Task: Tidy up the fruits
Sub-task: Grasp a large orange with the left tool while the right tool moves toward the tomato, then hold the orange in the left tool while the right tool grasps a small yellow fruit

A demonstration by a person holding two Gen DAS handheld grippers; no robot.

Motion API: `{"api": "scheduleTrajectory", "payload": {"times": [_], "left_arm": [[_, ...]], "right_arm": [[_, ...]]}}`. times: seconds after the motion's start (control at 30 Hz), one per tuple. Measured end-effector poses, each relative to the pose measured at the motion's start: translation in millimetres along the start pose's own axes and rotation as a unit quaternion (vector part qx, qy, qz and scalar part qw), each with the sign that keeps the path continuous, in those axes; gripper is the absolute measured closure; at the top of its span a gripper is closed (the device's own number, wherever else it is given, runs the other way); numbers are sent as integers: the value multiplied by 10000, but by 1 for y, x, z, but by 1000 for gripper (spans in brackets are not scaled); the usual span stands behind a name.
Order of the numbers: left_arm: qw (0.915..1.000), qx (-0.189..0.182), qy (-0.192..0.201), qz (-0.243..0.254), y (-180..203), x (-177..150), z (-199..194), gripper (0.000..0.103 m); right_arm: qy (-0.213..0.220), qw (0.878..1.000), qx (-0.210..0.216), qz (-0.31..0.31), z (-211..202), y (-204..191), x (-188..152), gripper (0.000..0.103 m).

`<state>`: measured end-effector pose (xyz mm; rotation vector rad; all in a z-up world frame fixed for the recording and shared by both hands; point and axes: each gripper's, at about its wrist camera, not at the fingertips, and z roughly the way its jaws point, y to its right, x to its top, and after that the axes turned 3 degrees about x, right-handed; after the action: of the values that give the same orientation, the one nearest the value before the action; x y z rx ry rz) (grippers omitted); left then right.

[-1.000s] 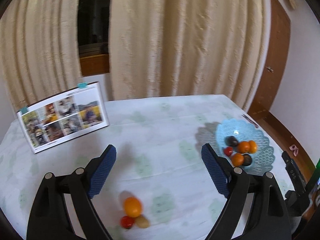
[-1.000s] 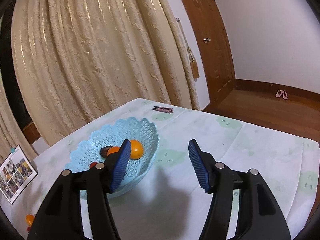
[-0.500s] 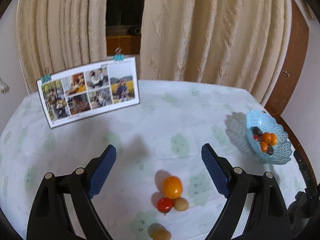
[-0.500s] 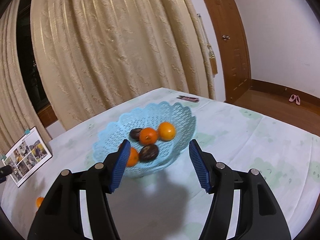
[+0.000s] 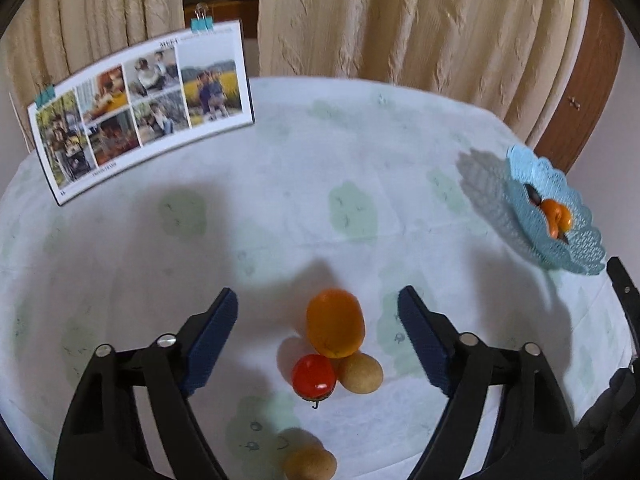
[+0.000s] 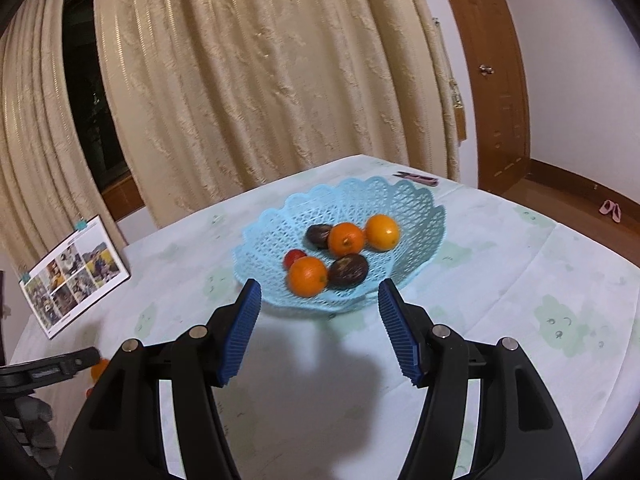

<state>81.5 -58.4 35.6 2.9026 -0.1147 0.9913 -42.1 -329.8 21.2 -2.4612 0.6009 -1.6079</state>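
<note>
An orange (image 5: 335, 322), a red tomato (image 5: 314, 374) and a tan kiwi (image 5: 360, 372) lie bunched together on the tablecloth. A second kiwi (image 5: 310, 462) sits nearer the camera. My left gripper (image 5: 318, 316) hovers above the bunch, its jaws closing, the orange framed between them without contact. The blue lattice basket (image 6: 416, 208) holds three oranges (image 6: 346, 239), two dark fruits (image 6: 348, 270) and a small red one (image 6: 294, 258). In front of the basket my right gripper (image 6: 320, 308) stands open and holds nothing.
A photo calendar (image 5: 136, 108) stands at the back left of the round table (image 5: 280, 184). Pink snips (image 6: 418, 178) lie behind the basket near the table's far edge. Curtains hang behind the table. A wooden door (image 6: 492, 80) and floor are at the right.
The left gripper has sunk toward the loose fruit, which now looks larger and sits between the jaws, and its jaws have narrowed. The right gripper's view swung so the basket is centred ahead.
</note>
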Motion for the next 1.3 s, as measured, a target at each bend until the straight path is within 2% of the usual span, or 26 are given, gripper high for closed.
{"api": "scheduleTrajectory", "payload": {"times": [0.2, 0.33, 0.4, 0.47, 0.63, 0.77, 0.93, 1.0, 1.2, 1.3], "left_arm": [[9995, -52, -303, -37, 0, -6, 19, 36], [9991, -53, -413, -6, 2, -9, 28, 55], [9988, -229, -422, -13, 1, -8, 26, 69], [9988, -291, -380, -76, -1, -6, 20, 68], [9996, -151, 129, -219, -15, 4, -12, 68], [9984, 13, 463, -309, -24, 9, -33, 68], [9965, 105, 703, -448, -36, 11, -50, 68], [9960, 104, 744, -474, -38, 12, -53, 68], [9949, 105, 820, -583, -46, 11, -59, 68], [9942, 121, 854, -646, -51, 11, -62, 68]], "right_arm": [[-109, 9998, 129, -114, 3, -10, -3, 40], [-217, 9991, 290, -243, 4, -19, -7, 40], [-302, 9982, 420, -312, 5, -24, -9, 40], [-403, 9969, 561, -375, 6, -29, -11, 40], [-800, 9880, 1169, -613, 11, -51, -17, 40], [-1210, 9741, 1687, -898, 18, -78, -26, 40], [-1799, 9475, 2317, -1271, 29, -119, -46, 40], [-2001, 9375, 2441, -1467, 34, -134, -55, 40], [-2243, 9161, 2619, -2045, 42, -169, -71, 40], [-2364, 9079, 2635, -2246, 48, -179, -78, 48]]}}
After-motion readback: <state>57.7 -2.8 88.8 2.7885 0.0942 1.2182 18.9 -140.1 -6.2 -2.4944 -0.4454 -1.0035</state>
